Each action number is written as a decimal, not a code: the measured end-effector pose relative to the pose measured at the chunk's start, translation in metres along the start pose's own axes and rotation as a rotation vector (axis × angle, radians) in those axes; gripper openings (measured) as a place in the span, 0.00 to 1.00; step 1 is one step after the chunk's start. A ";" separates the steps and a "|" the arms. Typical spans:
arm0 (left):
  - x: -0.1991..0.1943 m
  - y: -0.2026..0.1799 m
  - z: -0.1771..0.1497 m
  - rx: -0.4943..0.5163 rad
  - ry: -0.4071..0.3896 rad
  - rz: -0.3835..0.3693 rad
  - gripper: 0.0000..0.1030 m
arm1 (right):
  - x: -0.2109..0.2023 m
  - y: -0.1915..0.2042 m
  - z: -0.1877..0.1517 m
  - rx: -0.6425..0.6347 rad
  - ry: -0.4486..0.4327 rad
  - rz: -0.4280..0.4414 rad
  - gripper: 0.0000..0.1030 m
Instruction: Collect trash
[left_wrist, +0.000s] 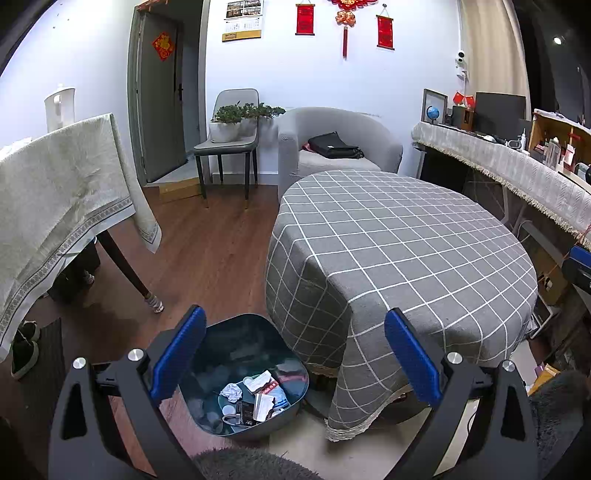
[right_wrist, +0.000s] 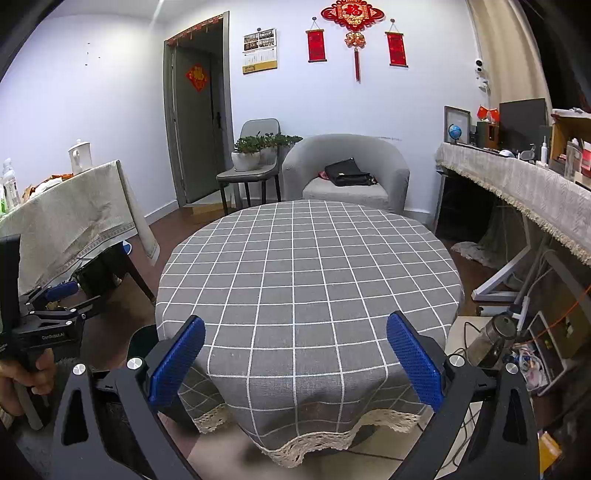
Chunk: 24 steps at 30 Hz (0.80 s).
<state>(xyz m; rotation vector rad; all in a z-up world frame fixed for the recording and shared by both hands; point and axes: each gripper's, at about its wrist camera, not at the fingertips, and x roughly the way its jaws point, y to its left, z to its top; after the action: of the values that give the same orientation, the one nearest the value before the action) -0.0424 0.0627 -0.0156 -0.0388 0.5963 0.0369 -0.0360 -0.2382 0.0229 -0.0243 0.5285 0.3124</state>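
A dark teal bin (left_wrist: 207, 417) stands on the floor left of the round table (left_wrist: 406, 251). In it lie crumpled white paper (left_wrist: 232, 392), wrappers and a small cup. My left gripper (left_wrist: 295, 354) hangs open above the bin's right side, nothing between its blue pads. In the right wrist view my right gripper (right_wrist: 295, 358) is open too, held over the near edge of the grey checked tablecloth (right_wrist: 306, 273), which is bare. The left gripper (right_wrist: 55, 306) shows at the far left there, held by a hand (right_wrist: 22, 376).
A cloth-covered table (left_wrist: 55, 206) with a kettle stands at left, its leg (left_wrist: 129, 273) near the bin. Behind are a chair with potted plants (left_wrist: 236, 118), an armchair with a black bag (left_wrist: 332, 146), and a long shelf (left_wrist: 517, 162) at right. Cables and boxes (right_wrist: 535, 350) clutter the right floor.
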 end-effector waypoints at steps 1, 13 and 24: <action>0.000 0.000 0.000 0.001 0.000 0.002 0.96 | 0.000 0.001 0.000 -0.001 -0.001 -0.001 0.97; 0.002 0.003 0.000 -0.004 0.006 0.005 0.96 | 0.000 0.001 -0.001 0.001 0.004 -0.001 0.97; 0.002 0.003 0.000 -0.005 0.007 0.005 0.96 | 0.000 -0.001 -0.001 0.004 0.004 0.001 0.97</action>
<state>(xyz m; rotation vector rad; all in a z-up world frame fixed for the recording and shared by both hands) -0.0412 0.0657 -0.0168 -0.0423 0.6033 0.0436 -0.0359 -0.2394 0.0224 -0.0213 0.5332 0.3121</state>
